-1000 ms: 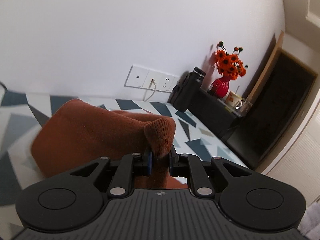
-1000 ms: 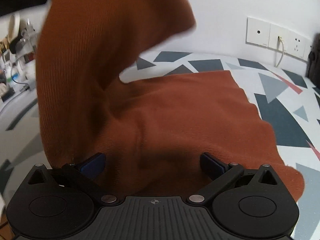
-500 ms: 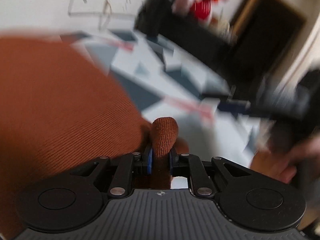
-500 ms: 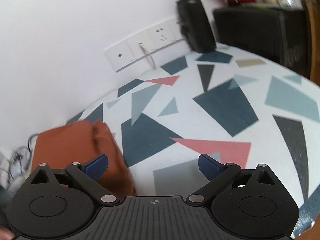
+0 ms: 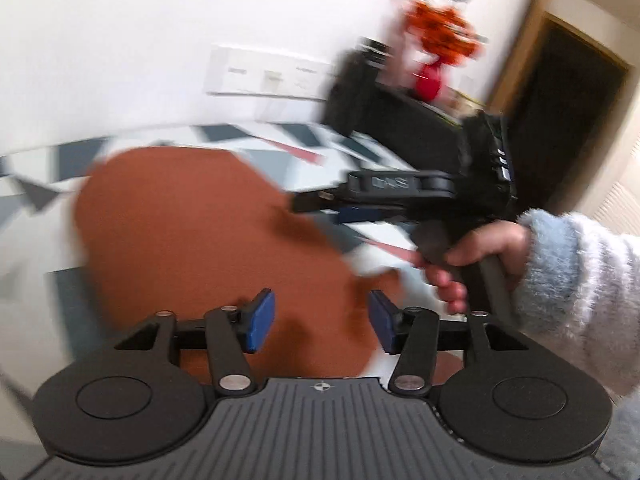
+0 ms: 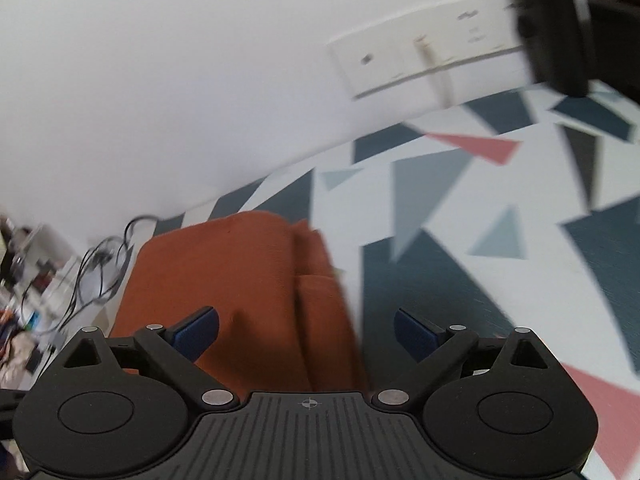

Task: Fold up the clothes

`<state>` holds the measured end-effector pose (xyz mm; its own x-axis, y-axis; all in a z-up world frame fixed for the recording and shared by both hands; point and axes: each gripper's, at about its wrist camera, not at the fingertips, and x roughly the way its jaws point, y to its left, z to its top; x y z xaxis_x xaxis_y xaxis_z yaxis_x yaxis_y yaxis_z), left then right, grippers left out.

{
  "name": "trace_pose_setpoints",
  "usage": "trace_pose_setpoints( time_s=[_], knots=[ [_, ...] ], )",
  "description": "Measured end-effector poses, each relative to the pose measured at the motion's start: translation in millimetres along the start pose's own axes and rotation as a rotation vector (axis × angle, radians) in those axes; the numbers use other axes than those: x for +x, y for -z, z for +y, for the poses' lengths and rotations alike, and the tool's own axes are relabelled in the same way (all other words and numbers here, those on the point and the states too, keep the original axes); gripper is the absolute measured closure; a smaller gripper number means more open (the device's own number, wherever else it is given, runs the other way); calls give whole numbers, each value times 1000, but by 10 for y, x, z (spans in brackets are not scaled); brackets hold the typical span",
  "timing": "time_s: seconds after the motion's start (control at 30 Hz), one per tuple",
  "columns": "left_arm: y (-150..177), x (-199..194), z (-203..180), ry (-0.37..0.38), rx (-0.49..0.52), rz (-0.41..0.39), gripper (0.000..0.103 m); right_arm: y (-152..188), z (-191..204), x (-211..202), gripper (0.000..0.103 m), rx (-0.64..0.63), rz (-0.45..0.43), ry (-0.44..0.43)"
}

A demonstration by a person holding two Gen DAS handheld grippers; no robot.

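A rust-orange knitted garment [image 5: 192, 232] lies folded on the table with the triangle-patterned cloth [image 6: 460, 216]. My left gripper [image 5: 320, 322] is open and empty, just above the garment's near edge. My right gripper [image 6: 306, 334] is open and empty over the garment's right edge [image 6: 256, 288]. In the left wrist view the right gripper [image 5: 316, 202] is held by a hand in a fuzzy pale sleeve at the right, above the garment's right side. Both views are motion-blurred.
A wall socket plate [image 5: 264, 76] with a cord is on the white wall behind. A black cylinder [image 5: 352, 92], a black box and a red vase with orange flowers [image 5: 436, 56] stand at the back right. Tangled cables [image 6: 96, 264] and clutter lie left of the table.
My left gripper has opened and let go of the garment fold it pinched. The garment now lies flat and folded. Both grippers have shifted; the right one stayed open.
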<state>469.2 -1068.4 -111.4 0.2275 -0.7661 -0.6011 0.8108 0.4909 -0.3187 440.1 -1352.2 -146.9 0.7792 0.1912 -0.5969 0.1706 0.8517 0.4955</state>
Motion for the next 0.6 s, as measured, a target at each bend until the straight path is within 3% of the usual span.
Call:
trace_pose_setpoints(
  time_s=[0.13, 0.2, 0.23, 0.3, 0.37, 0.47, 0.53, 0.6],
  knots=[
    [54, 101, 202, -68, -43, 32, 54, -57, -61, 373, 9, 33, 85, -28],
    [84, 202, 257, -90, -52, 64, 54, -80, -61, 469, 35, 48, 115, -73],
    [111, 225, 308, -85, -82, 64, 55, -88, -30, 472, 39, 32, 116, -88],
    [135, 216, 413, -62, -147, 59, 56, -95, 82, 432, 69, -42, 95, -92],
    [124, 206, 480, -47, -190, 64, 58, -95, 197, 360, 77, -124, 59, -92],
    [112, 274, 485, -44, -188, 75, 58, -102, 321, 320, 79, -233, 17, -75],
    [94, 360, 435, -59, -151, 87, 58, -123, 300, 462, 79, -257, 54, -34],
    [78, 411, 411, -66, -135, 94, 58, -142, 219, 590, 71, -237, 78, -17]
  ],
)
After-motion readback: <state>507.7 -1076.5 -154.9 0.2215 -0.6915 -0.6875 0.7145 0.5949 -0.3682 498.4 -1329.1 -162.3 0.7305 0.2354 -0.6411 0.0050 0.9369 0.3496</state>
